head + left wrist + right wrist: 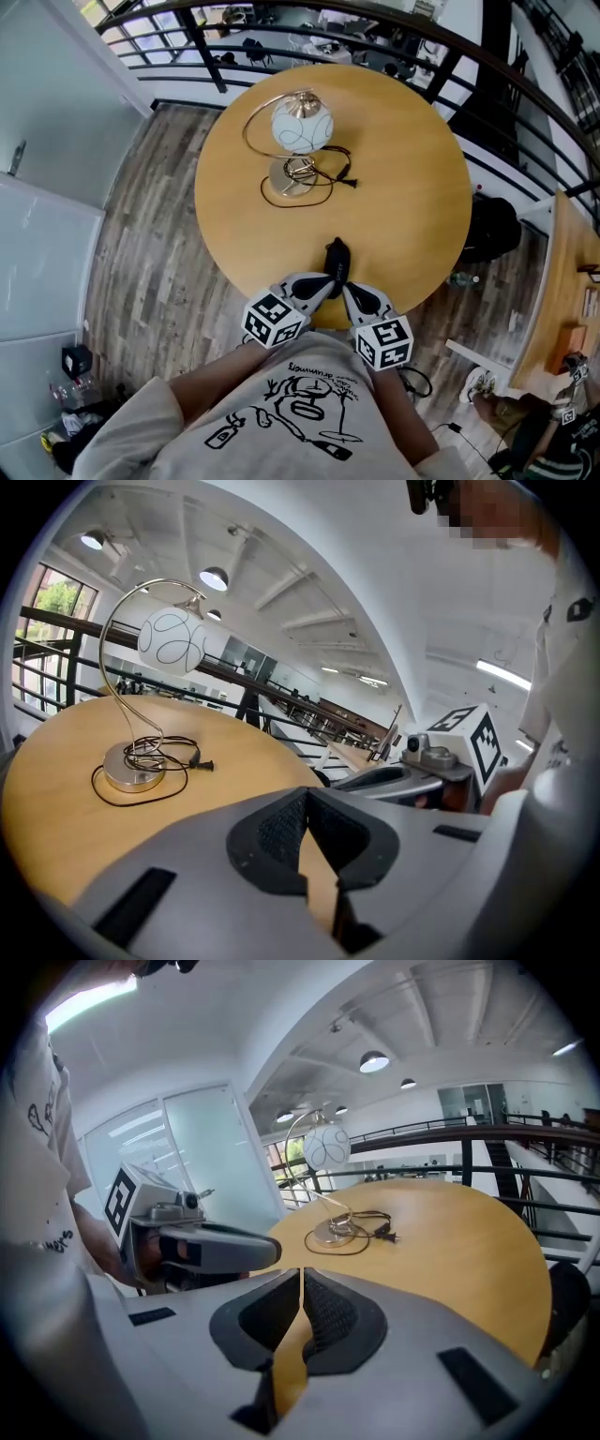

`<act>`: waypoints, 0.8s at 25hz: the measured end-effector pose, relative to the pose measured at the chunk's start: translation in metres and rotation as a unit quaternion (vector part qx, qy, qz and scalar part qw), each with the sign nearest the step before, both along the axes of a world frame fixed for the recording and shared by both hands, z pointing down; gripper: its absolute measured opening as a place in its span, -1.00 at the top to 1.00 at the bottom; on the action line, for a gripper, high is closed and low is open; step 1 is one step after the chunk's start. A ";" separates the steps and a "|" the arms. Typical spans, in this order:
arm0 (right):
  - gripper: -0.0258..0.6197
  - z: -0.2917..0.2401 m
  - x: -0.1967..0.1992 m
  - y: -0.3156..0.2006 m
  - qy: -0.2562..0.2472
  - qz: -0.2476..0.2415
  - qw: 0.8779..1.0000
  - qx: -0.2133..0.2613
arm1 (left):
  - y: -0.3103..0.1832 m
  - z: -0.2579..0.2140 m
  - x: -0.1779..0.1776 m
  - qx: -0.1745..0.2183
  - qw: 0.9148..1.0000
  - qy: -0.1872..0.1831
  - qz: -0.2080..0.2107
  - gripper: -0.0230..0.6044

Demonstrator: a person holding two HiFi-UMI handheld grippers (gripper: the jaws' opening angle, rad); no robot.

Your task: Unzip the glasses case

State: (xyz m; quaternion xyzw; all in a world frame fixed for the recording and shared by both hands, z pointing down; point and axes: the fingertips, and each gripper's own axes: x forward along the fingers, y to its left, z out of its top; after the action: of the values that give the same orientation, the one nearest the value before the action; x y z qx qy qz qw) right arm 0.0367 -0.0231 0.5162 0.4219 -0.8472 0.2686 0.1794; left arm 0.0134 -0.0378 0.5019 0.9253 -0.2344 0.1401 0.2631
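**Round wooden surface (412,187)**

The surface carries a globe lamp (300,127), its black cord (333,180) looped round the metal base. A dark glasses case (336,258) lies near the closest edge, well apart from the lamp.

We look steeply down on a round wooden table (412,187) filling the upper middle of the frame, standing on a grey-brown plank floor (150,244). Towards its upper left we see a lamp (302,122) with a white globe shade marked with dark swirls, hung from a curved golden arm over a round metal base (292,175); its black cord (323,195) loops around the base on the tabletop. A black railing (525,103) curves along the top and right, and white panels (47,253) line the left edge.
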 end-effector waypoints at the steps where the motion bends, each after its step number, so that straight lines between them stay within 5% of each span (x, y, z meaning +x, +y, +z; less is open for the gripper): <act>1: 0.84 0.008 0.003 0.000 0.009 -0.005 1.000 -0.008 | -0.002 0.006 0.003 -0.001 1.000 -0.006 0.001 0.90; 11: 0.83 0.093 0.010 0.014 0.071 -0.052 0.991 -0.097 | -0.010 0.081 0.027 -0.055 0.996 -0.060 0.046 0.90; 20: 0.71 0.170 0.006 0.039 0.122 -0.076 0.974 -0.174 | -0.013 0.136 0.040 -0.063 0.989 -0.105 0.083 0.90</act>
State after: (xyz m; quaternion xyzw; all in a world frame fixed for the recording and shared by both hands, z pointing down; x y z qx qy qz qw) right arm 0.0423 0.0160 0.6862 0.3479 -0.7887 0.3444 0.3719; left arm 0.0533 -0.0512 0.6374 0.9033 -0.1740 0.2725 0.2820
